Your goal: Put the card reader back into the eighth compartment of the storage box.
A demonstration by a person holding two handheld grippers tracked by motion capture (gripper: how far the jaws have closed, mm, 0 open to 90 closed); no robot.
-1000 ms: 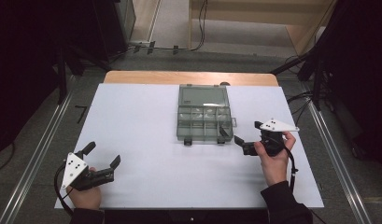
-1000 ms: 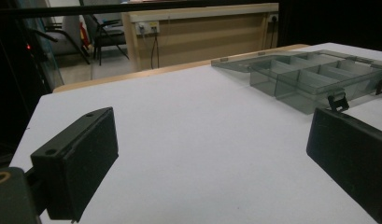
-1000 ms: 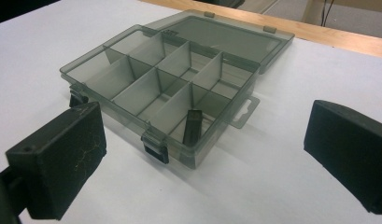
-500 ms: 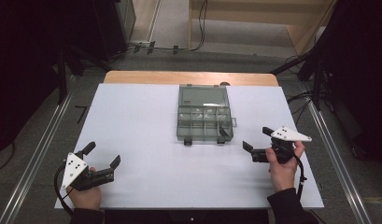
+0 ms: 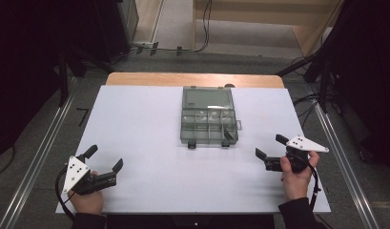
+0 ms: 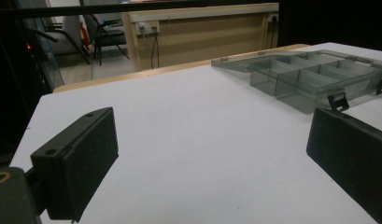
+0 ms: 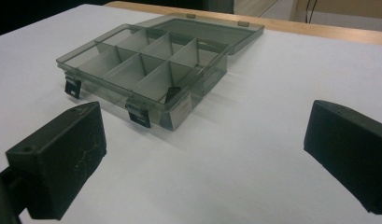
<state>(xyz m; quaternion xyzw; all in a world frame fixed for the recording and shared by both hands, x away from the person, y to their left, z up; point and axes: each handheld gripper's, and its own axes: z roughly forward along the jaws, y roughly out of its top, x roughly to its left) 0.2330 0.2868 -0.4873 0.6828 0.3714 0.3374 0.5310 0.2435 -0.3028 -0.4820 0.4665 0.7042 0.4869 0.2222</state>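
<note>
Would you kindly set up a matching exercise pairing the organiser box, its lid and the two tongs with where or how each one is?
Things:
1. organiser box
2. lid
3. left tongs
4. right tongs

Descriptions:
A. open, near the table's front right
B. lying flat behind the compartments
C. open, near the table's front left
D. mid-table, two latches facing the person

Pairs: 1-D, 2-B, 3-C, 4-A

A lab: white table (image 5: 135, 124) between rails, cables (image 5: 202, 28), wall sockets (image 6: 150, 28)
</note>
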